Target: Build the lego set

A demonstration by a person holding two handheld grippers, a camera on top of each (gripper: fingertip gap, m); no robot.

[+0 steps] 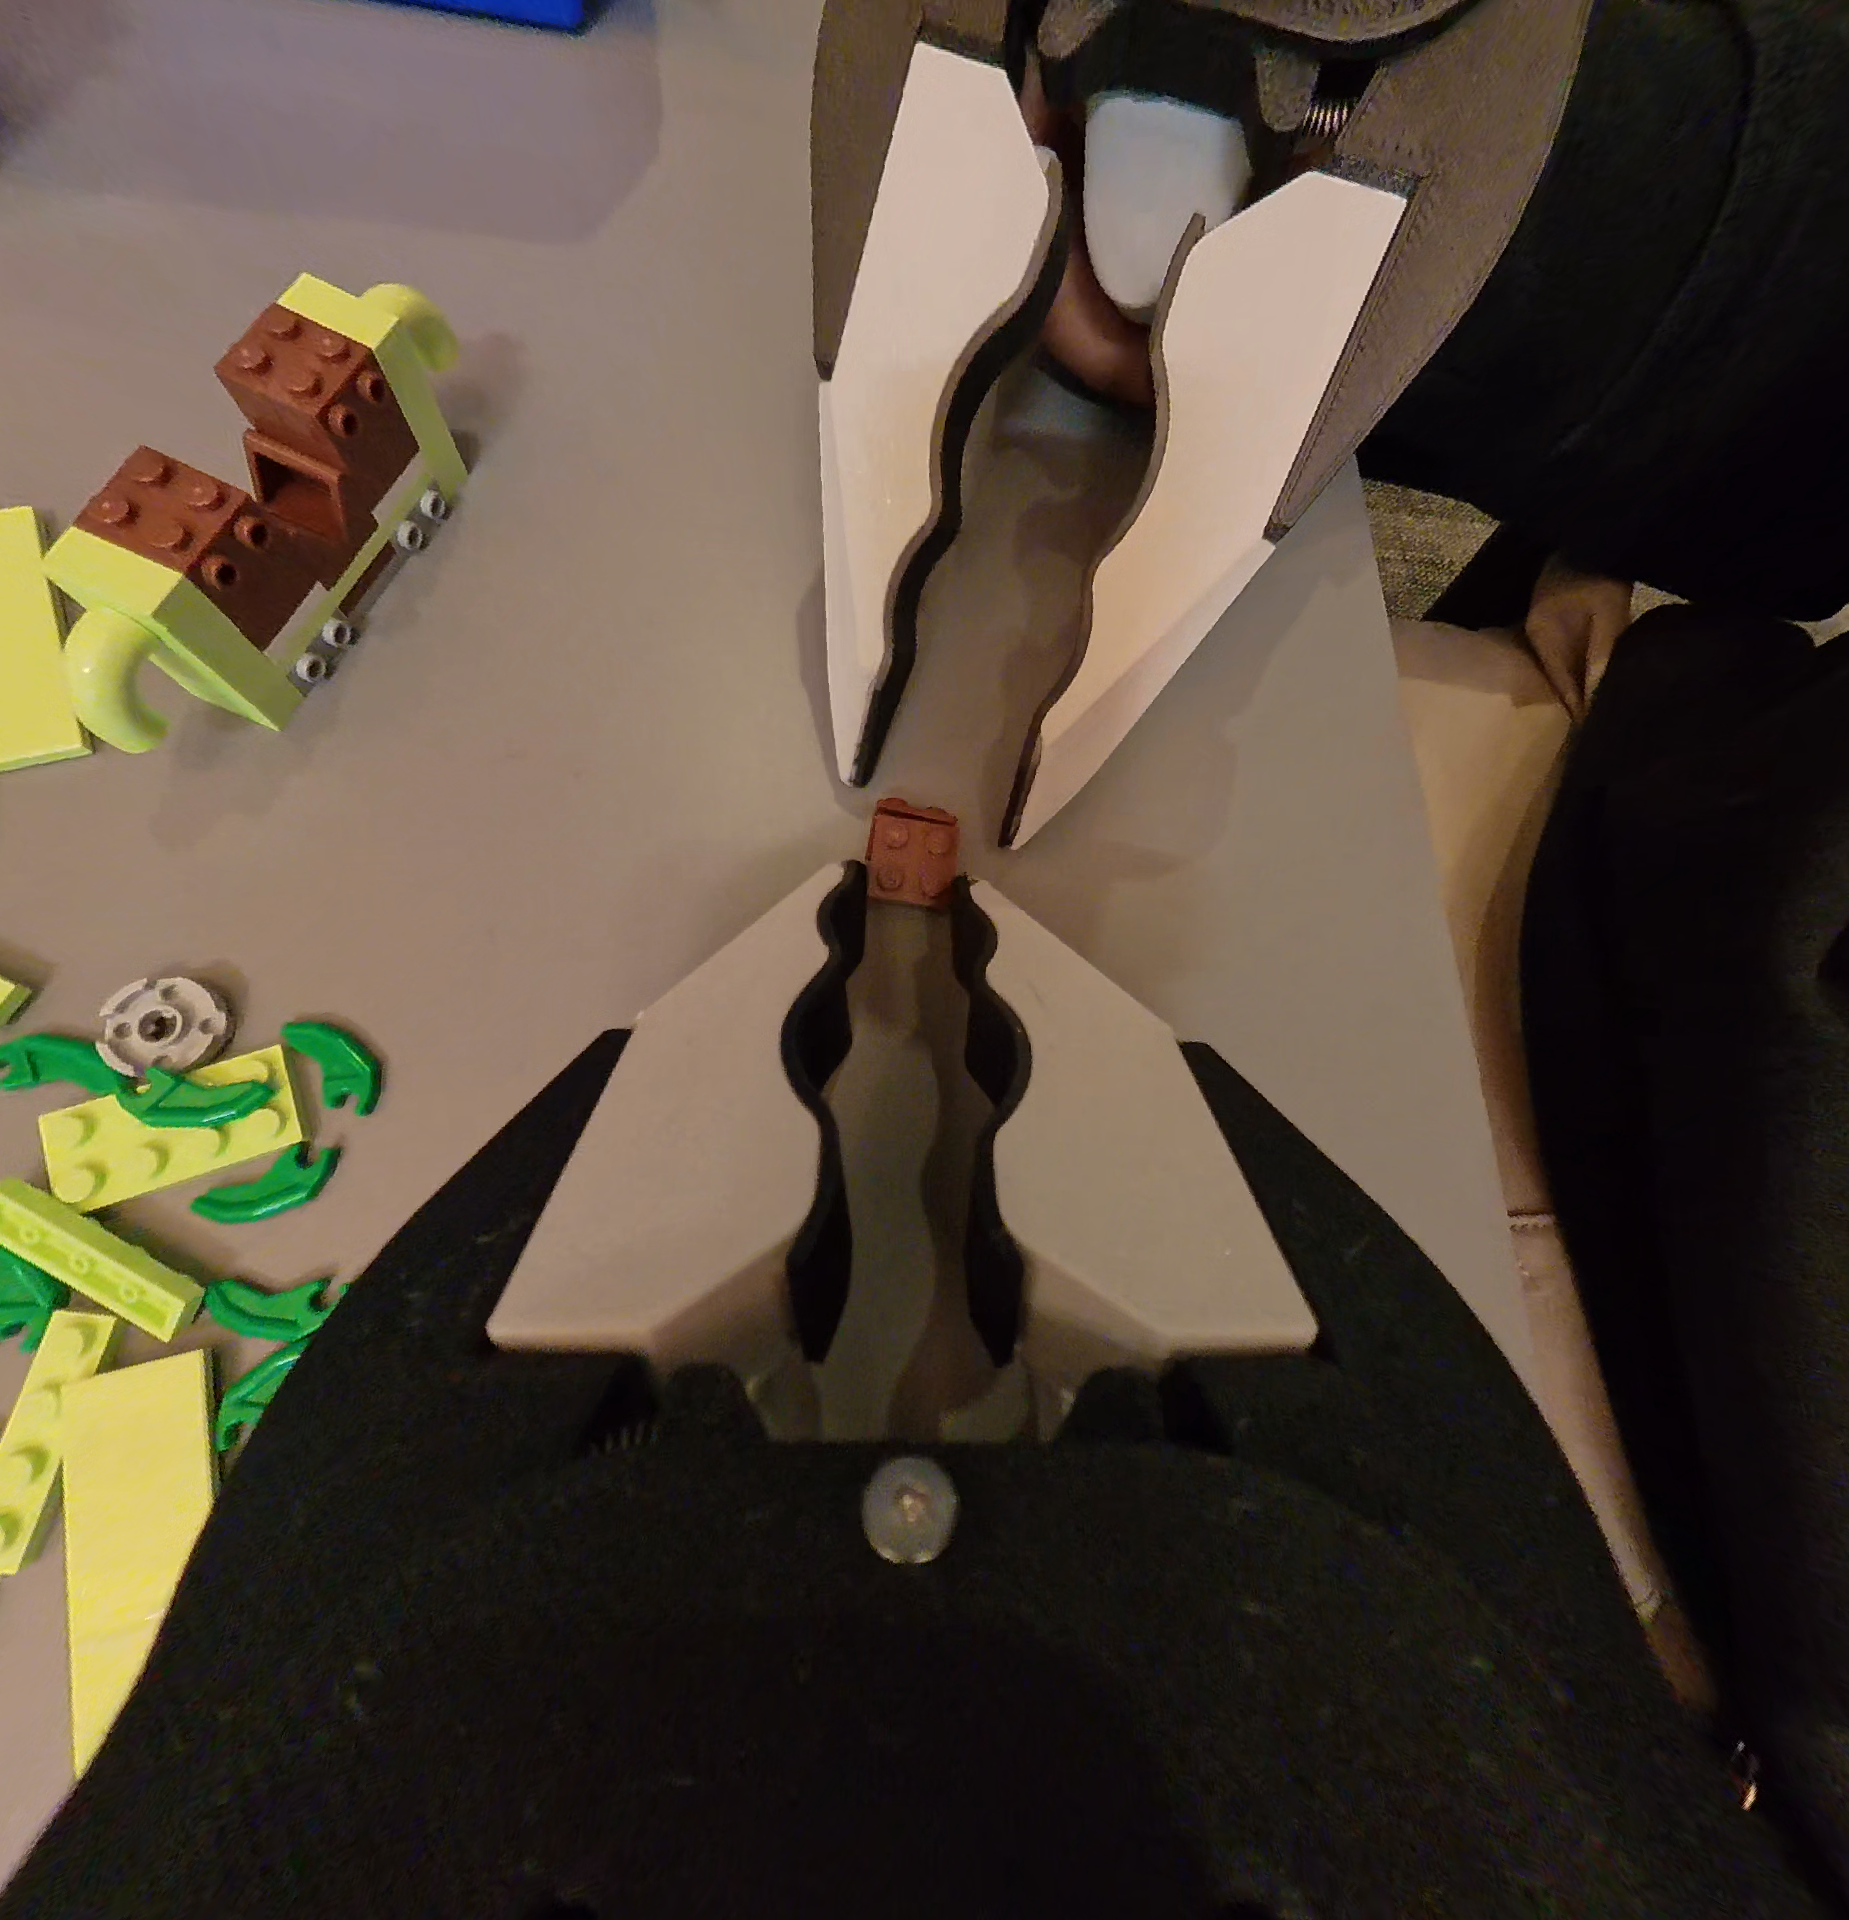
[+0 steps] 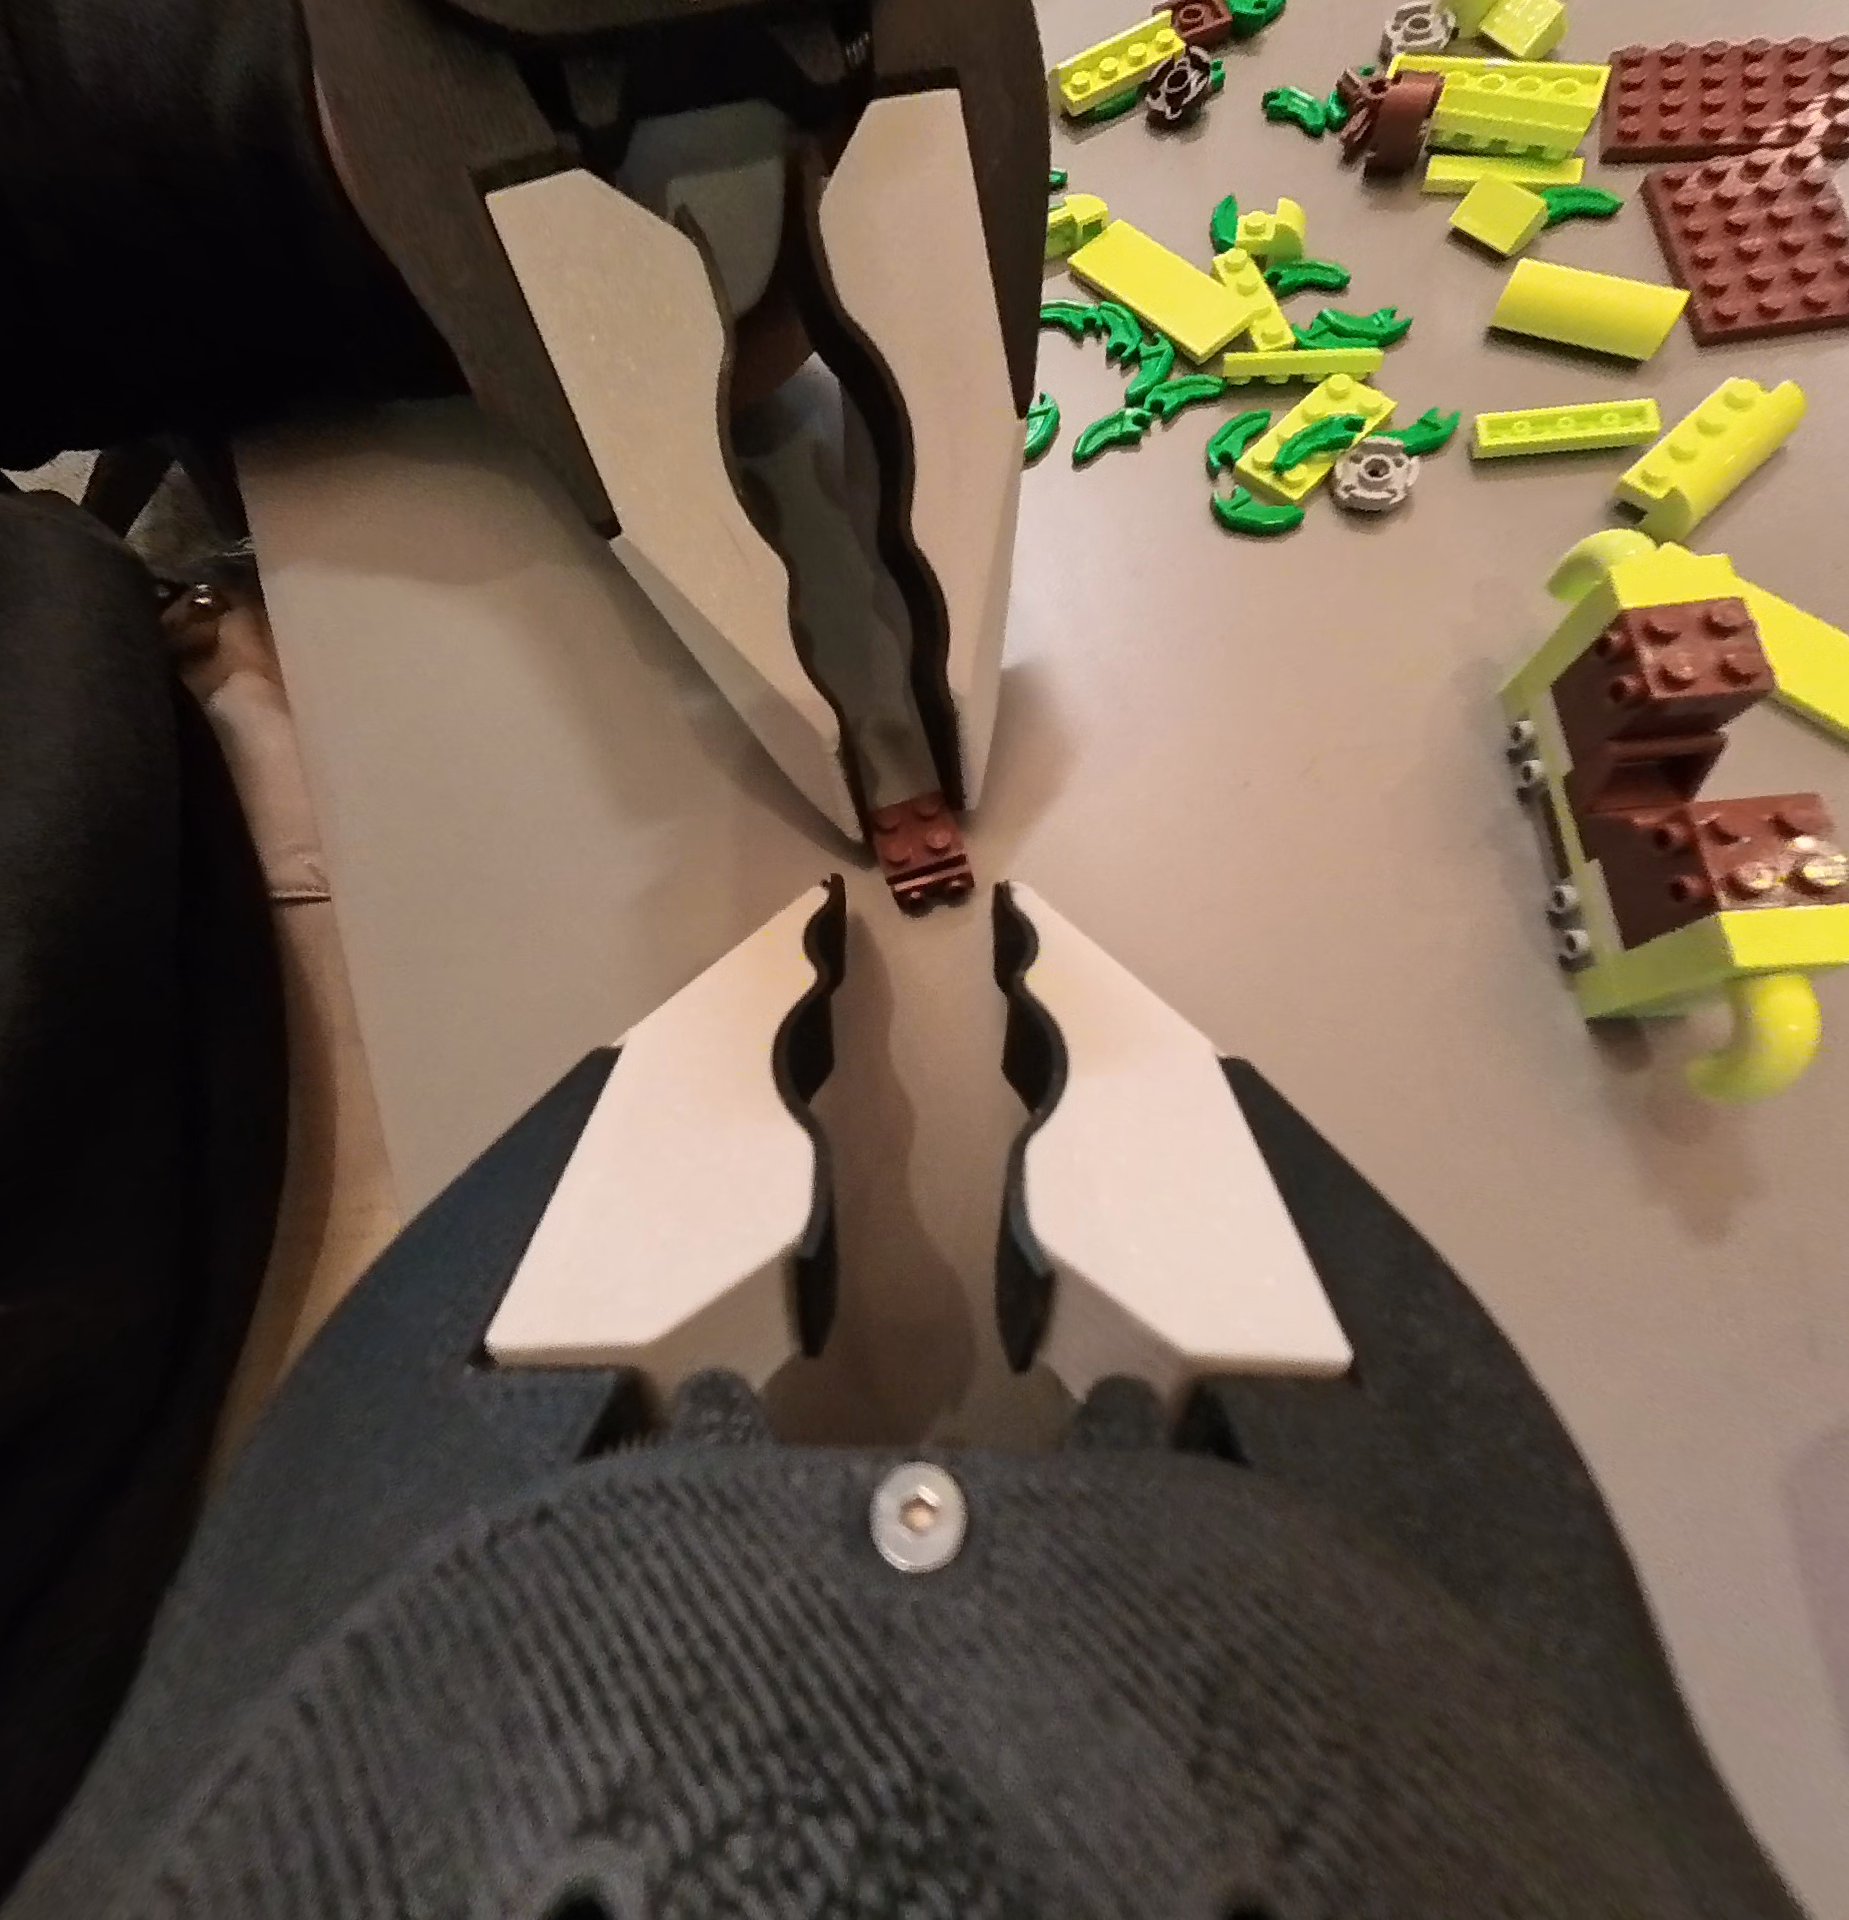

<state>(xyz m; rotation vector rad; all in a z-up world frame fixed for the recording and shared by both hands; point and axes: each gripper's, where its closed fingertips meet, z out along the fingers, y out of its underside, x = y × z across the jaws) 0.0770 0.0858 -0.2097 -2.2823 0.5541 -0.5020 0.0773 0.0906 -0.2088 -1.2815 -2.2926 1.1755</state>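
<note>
- My left gripper (image 1: 909, 883) is pinching a small brown hinge piece (image 1: 911, 854) right at its fingertips; the piece sits just above the bench (image 1: 639, 727), between the two grippers
- My right gripper (image 2: 912, 896) is spread, its tips flanking the free end of the same brown piece (image 2: 922, 854) without touching it, as far as I can tell
- I judge the piece to be very light, rigid plastic, smooth-sided and easy to flick out of a grip; it seems to be two small plates joined at a hinge, so the free half may swing if I push it off-axis
- I'd take hold on the flat side walls of the free plate, squarely, well clear of the studs and the hinge knuckle, and squeeze gently
- The partly built lime-and-brown assembly (image 1: 276, 520) lies apart on the bench, to the left in the left wrist view; it looks stiff but only press-fitted, so pressing onto it calls for support
- Loose lime plates (image 2: 1304, 426) and thin green leaf pieces (image 2: 1117, 436) lie scattered beyond; the leaves look tiny and fiddly
</note>
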